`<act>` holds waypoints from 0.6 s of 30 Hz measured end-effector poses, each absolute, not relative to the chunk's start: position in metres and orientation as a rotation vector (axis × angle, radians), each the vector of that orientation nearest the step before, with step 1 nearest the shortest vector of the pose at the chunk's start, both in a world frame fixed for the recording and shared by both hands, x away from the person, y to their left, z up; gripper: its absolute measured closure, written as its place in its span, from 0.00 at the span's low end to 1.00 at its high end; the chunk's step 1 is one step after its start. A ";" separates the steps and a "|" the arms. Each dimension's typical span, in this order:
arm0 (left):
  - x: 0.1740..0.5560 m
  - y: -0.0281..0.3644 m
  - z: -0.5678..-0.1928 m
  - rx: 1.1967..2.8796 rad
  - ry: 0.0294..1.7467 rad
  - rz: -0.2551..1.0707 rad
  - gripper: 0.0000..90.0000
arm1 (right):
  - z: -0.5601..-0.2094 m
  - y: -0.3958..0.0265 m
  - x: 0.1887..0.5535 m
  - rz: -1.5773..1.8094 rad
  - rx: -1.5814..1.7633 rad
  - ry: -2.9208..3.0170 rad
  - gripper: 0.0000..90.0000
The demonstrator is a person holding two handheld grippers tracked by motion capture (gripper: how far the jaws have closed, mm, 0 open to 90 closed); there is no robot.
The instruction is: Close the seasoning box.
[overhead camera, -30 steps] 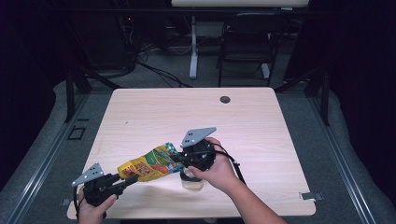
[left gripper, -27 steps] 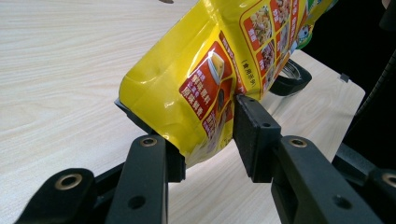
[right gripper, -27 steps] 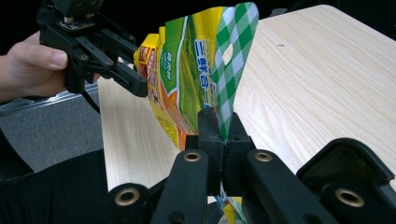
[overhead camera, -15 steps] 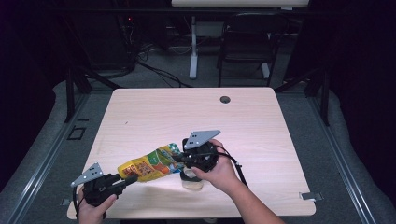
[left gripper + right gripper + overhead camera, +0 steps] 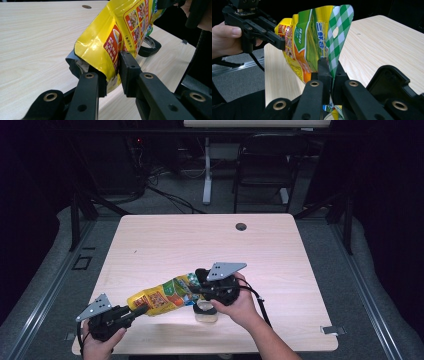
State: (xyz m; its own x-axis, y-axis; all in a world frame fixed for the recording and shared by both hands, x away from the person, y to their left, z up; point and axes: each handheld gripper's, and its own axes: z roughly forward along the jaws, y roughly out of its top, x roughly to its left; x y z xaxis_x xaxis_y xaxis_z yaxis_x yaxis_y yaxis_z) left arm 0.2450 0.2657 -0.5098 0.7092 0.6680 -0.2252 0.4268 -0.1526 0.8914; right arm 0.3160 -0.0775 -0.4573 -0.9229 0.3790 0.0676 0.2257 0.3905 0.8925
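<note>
pouch [image 5: 162, 297] hangs tilted over the jar [image 5: 206, 312], pinched at its checked end by my right claw [image 5: 200, 289]; my left claw [image 5: 112, 72] has just been closing onto its bottom corner. pouring looks barely begun.

In the high view the jar [image 5: 206, 311] sits mostly under the right gripper [image 5: 200, 287] and the right hand [image 5: 240, 302], so its mouth and contents cannot be told. The fingertips of the left gripper [image 5: 142, 309] are too small there to show how they meet the yellow pouch [image 5: 162, 296]. The left hand [image 5: 97, 345] is cut off by the bottom edge.

In the left gripper view the pouch runs off the top edge, and it covers most of the jar's rim [image 5: 150, 45]. The small print on the pouch is too fine to read.

In the right gripper view the pouch's lower corner [image 5: 332, 110] disappears behind the black jaws.
</note>
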 end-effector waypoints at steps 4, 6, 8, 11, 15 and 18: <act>0.244 0.264 -0.505 1.812 0.856 0.284 0.86 | -0.457 -0.080 0.315 1.562 0.541 2.492 0.98; 0.244 0.264 -0.503 1.822 0.845 0.291 0.87 | -0.456 -0.081 0.313 1.553 0.532 2.490 0.98; 0.243 0.264 -0.501 1.826 0.834 0.299 0.87 | -0.456 -0.081 0.312 1.545 0.529 2.492 0.97; 0.243 0.264 -0.499 1.844 0.824 0.305 0.87 | -0.457 -0.081 0.310 1.535 0.522 2.488 0.97; 0.243 0.262 -0.494 1.852 0.817 0.315 0.88 | -0.458 -0.084 0.310 1.530 0.526 2.490 0.96; 0.243 0.261 -0.491 1.856 0.804 0.323 0.88 | -0.459 -0.086 0.309 1.541 0.539 2.480 0.95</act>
